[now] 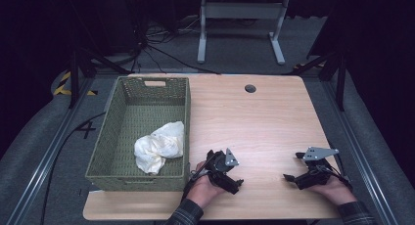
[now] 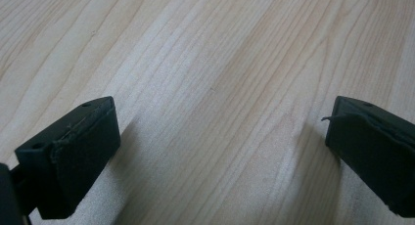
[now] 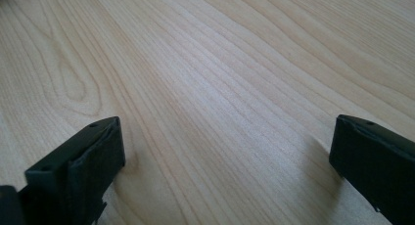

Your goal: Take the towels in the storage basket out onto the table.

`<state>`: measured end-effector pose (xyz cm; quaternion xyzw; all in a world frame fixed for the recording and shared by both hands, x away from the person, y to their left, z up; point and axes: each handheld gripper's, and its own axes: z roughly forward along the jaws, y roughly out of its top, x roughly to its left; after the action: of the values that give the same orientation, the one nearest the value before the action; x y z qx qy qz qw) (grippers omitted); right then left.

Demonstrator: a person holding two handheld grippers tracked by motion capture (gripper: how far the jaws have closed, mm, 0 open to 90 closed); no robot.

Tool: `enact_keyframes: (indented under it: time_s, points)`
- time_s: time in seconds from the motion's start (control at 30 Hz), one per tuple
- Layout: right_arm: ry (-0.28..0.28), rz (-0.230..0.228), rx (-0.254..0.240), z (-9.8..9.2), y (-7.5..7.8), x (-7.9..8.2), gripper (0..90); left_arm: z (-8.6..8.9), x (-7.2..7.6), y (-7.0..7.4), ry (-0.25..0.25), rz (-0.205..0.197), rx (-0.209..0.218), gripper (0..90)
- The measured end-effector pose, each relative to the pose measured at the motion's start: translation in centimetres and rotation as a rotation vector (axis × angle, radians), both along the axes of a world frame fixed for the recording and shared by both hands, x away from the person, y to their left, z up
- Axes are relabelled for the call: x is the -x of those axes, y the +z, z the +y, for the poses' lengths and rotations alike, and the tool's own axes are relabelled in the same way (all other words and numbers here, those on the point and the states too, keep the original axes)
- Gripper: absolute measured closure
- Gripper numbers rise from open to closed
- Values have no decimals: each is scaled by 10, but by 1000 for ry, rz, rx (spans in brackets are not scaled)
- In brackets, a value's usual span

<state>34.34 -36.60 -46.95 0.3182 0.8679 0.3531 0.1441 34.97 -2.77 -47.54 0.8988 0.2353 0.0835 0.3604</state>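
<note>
Cloth (image 1: 160,146) lay crumpled inside the green woven basket (image 1: 108,164), toward its near right corner, resting against the right wall; it was white to cream and not folded. Basket stood on the left part of the wooden table (image 1: 254,122); the rest of the tabletop was bare. Left gripper (image 1: 221,170) rested low near the table's front edge, just right of the basket's near corner, jaws wide apart with nothing between them; left gripper view showed bare wood grain (image 2: 215,88) between the pads. Right gripper (image 1: 299,169) sat well to the right, also near the front edge, jaws spread and empty. Judgement: the putting-away looked finished, since the cloth was already in the basket; nothing appeared left but to keep both hands parked.
</note>
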Motion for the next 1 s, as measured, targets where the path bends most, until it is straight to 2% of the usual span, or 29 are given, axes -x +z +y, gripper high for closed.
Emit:
enact_keyframes:
  time_s: [0.17,0.4,0.5,0.6,0.73,0.9,1.0]
  points:
    - [2,1,0,0,0,0,0,0,1,0,6,-2,3,1]
    - [3,1,1,0,0,0,0,-1,0,2,14,10,-13,6]
    - [4,2,1,0,0,0,0,-3,-1,3,18,20,-21,12]
    - [3,1,0,0,0,0,1,-2,-4,5,26,47,-4,15]
    - [6,0,1,0,0,-1,1,1,-5,7,37,64,-4,16]
    - [6,0,1,0,0,-1,1,4,-4,16,48,43,0,18]
    - [4,2,1,0,0,-1,1,7,-5,17,60,49,-3,22]
